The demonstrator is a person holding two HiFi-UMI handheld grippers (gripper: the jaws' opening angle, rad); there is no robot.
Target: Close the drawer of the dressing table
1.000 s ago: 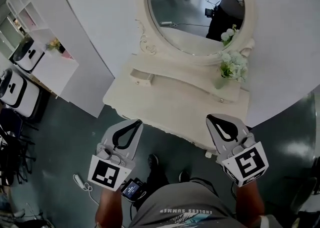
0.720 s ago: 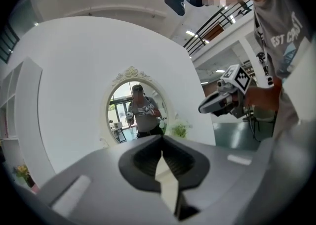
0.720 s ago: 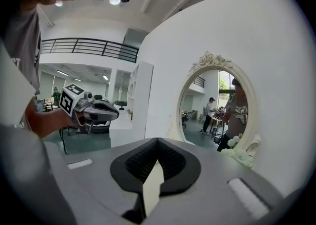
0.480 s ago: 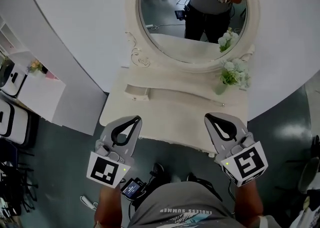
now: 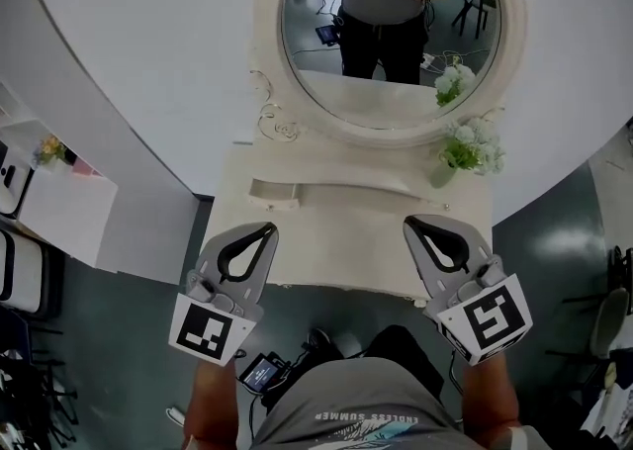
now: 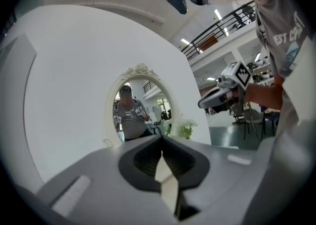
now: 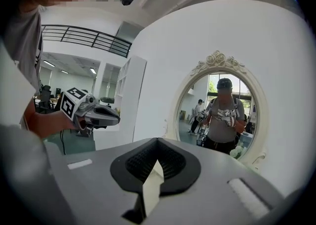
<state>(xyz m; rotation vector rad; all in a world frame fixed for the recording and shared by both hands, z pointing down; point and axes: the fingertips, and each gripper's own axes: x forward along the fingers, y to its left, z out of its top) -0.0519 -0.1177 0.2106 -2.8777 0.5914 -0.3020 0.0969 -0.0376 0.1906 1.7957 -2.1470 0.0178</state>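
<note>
Pose: both grippers are held out side by side in the lower half of the head view, tips aimed up-frame at the mirror (image 5: 388, 38), marker cubes nearest the body; bare forearms enter from the bottom edge.
Left gripper (image 5: 265, 231): jaws are pressed together with nothing between them; tip is seen over the front left corner of the dressing table (image 5: 346, 240).
Right gripper (image 5: 415, 226): jaws are closed tip to tip, nothing held; tip is seen over the front right part of the tabletop.
Drawer (image 5: 274, 192): located at the left end of the raised back tier, centre-left of frame, standing out from the tier front; it lies up-frame of the left gripper's tip and apart from it.
Tabletop: cream, bare in front; vase of pale flowers (image 5: 463, 153) is set at the right rear, beside the mirror frame.
Mirror: oval, ornate cream frame, upper centre; a person in a grey shirt with both grippers is reflected.
Room: white curved wall is seen behind the table, dark glossy floor (image 5: 119, 310) at both sides, white shelf unit (image 5: 54, 211) at the left edge, small lit screen (image 5: 259, 372) at the bottom by the waist.
</note>
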